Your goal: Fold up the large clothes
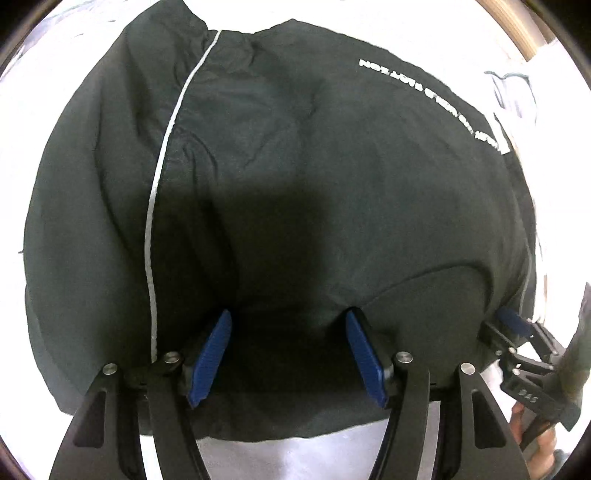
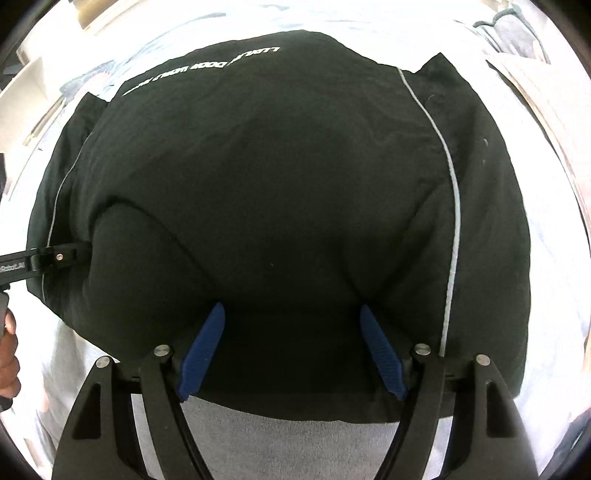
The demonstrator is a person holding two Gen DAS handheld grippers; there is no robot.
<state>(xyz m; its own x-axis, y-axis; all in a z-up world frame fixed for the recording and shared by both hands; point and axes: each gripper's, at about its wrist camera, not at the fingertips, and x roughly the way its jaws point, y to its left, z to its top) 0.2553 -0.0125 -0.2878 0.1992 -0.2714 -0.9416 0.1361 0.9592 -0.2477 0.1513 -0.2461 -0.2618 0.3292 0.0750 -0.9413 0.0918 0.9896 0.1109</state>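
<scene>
No containers in my views, just a black jacket [image 1: 295,155] folded flat on a white sheet [image 1: 288,450]. Going left to right: my left gripper [image 1: 288,354] sits over the jacket's near edge, blue pads [image 1: 210,363] spread apart, dark cloth between them but not pinched. Grey piping [image 1: 155,229] runs down the left side, white lettering [image 1: 439,99] near the far edge. My right gripper [image 2: 291,350] is the same: jaws apart over the near edge, nothing clamped. Pale grey bedding [image 2: 295,439] shows under the hem; more crumpled cloth [image 2: 517,33] lies far right.
</scene>
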